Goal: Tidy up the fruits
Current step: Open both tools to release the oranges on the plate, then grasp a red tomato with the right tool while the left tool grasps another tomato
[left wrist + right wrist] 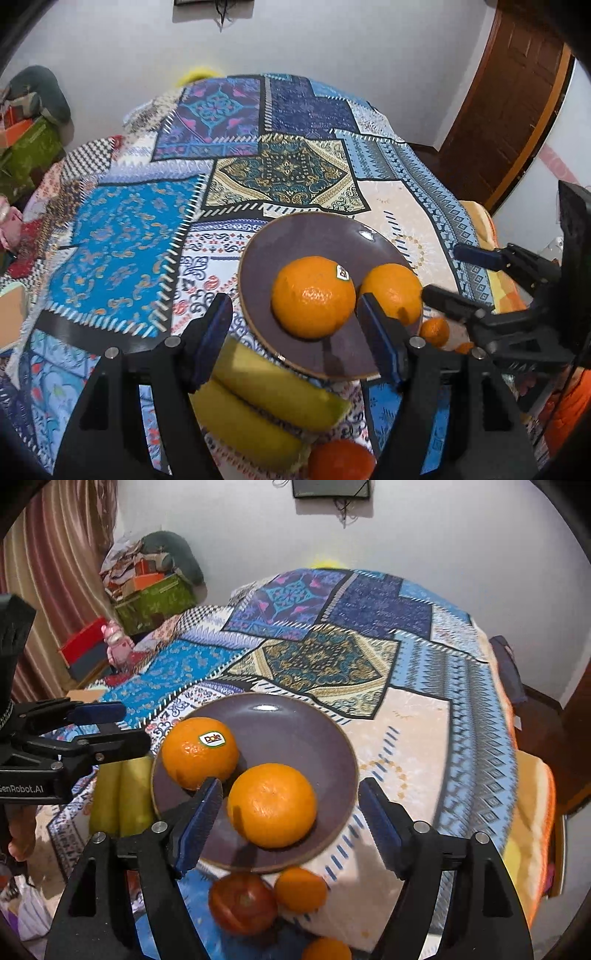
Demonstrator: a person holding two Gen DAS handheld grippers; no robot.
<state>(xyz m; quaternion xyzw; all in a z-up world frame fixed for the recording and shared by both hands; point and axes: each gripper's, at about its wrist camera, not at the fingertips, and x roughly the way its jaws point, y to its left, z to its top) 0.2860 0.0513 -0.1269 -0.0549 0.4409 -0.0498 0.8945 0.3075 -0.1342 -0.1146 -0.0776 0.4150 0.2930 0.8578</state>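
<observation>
A brown plate [266, 254] [295, 723] holds two oranges: one with a Dole sticker [312, 297] [199, 757] and a plain one [393, 290] [273, 805]. My left gripper [295, 347] is open and empty, hovering over the plate's near edge by the stickered orange. My right gripper [290, 823] is open and empty, its fingers either side of the plain orange, above it. Two bananas [258, 410] [122, 797] lie beside the plate. A tomato [242, 902] [340, 461] and small tangerines [301, 890] [436, 330] lie on the cloth near the plate.
The table wears a patchwork cloth [129, 236] [424, 672]. Another small tangerine [325, 950] lies at the near edge. Boxes and clutter [155, 590] stand by the wall on the left. A wooden door [509, 103] is on the right.
</observation>
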